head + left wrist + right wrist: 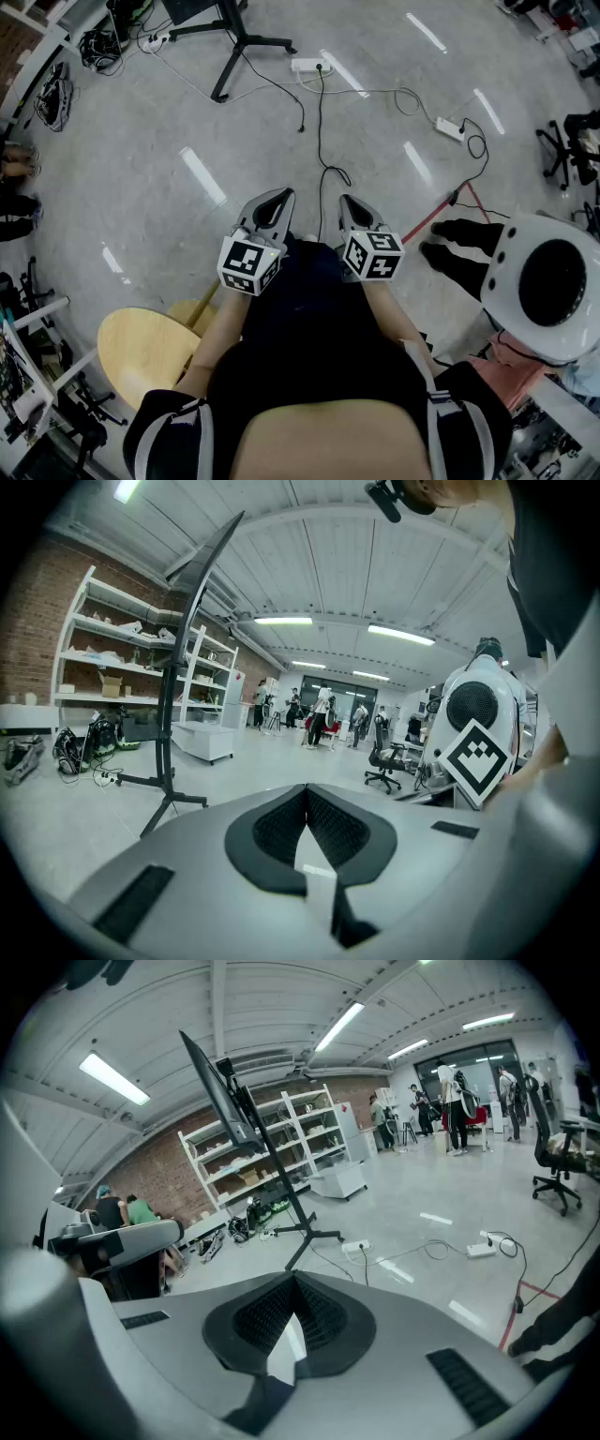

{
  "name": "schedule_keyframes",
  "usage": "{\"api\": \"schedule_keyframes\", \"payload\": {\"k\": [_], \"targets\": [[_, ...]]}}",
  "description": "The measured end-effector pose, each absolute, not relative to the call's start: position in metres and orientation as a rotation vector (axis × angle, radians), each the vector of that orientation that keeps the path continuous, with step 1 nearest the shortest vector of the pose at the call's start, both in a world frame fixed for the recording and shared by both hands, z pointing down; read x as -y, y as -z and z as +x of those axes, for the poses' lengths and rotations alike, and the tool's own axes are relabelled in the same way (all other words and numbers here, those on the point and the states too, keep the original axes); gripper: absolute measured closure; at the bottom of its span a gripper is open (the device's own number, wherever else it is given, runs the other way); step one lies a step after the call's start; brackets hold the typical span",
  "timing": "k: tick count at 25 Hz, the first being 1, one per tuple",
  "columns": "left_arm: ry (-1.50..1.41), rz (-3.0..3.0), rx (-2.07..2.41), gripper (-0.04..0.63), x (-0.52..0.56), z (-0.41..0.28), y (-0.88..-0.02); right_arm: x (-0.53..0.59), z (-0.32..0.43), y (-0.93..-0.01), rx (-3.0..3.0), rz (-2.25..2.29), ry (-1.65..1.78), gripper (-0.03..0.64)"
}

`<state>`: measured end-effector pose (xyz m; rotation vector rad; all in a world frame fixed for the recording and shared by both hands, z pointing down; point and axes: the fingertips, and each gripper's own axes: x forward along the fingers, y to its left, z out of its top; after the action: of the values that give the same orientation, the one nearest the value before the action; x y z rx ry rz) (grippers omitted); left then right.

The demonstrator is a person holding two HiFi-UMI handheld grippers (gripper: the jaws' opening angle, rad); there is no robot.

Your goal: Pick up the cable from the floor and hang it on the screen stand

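A black cable [320, 141] lies on the grey floor, running from a white power strip [310, 66] toward me; it also shows in the right gripper view [365, 1269]. The screen stand's black legs [240, 40] are at the top of the head view. Its pole [172, 724] and dark tilted screen [212, 1080] rise ahead of both grippers. My left gripper [283, 193] and right gripper [345, 199] are held side by side in front of my body, well above the floor. Both are shut with nothing between the jaws [307, 787] [293, 1276].
A second white power strip [450, 129] with cables lies to the right. A round yellow stool [148, 352] stands at my left. A white domed machine [548, 281] and a person's dark shoes [457, 246] are at my right. Shelving [103, 649] lines the brick wall.
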<state>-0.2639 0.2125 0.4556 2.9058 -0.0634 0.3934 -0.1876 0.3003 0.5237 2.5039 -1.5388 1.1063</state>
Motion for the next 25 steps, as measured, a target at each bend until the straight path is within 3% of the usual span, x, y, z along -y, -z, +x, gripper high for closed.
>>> {"api": "schedule_keyframes", "payload": {"k": [25], "targets": [[-0.417, 2.88, 0.046, 0.588, -0.185, -0.201, -0.464, -0.29, -0.116, -0.532, 1.471, 2.604, -1.135, 0.591]]}}
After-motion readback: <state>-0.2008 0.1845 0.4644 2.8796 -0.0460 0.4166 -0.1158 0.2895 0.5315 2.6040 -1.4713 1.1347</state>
